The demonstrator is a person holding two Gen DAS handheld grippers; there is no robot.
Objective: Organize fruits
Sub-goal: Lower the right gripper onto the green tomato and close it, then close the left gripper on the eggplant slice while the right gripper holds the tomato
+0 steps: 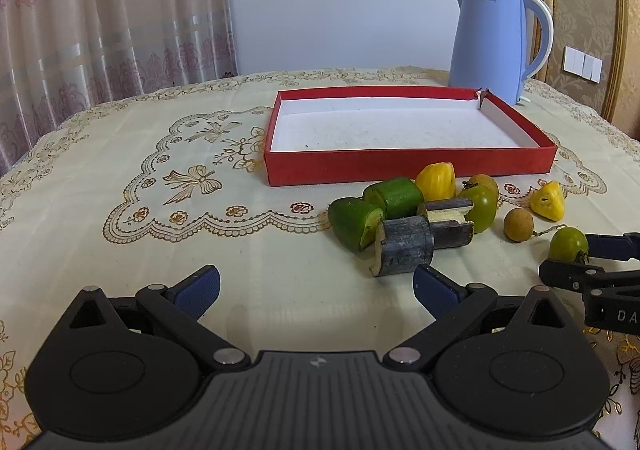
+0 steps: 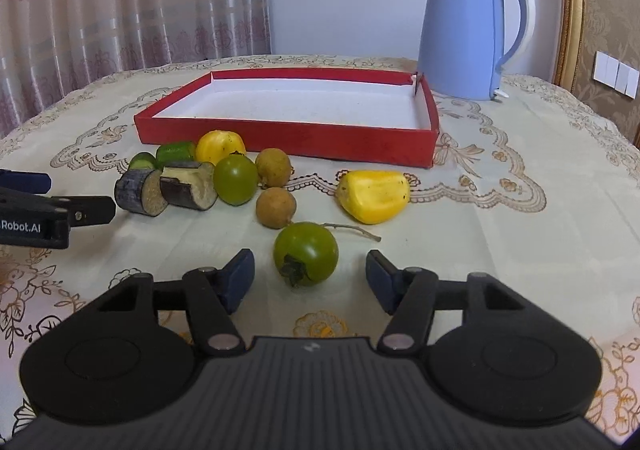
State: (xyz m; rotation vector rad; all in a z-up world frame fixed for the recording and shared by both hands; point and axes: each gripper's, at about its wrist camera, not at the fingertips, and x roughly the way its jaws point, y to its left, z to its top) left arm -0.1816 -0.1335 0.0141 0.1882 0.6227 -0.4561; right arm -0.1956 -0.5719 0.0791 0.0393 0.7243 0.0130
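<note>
- The red box (image 2: 288, 137) sits on the tablecloth (image 2: 500, 230), its white floor bare, in front of the blue kettle (image 2: 464, 29).
- The left gripper (image 1: 316, 290) gapes wide, holding nothing.
- The right gripper (image 2: 310, 276) flanks the green fruit (image 2: 306, 252), pads apart from it.

Fruits (image 2: 260, 185) lie before the tray (image 2: 288, 137); kettle (image 2: 460, 29) apparently behind
</note>
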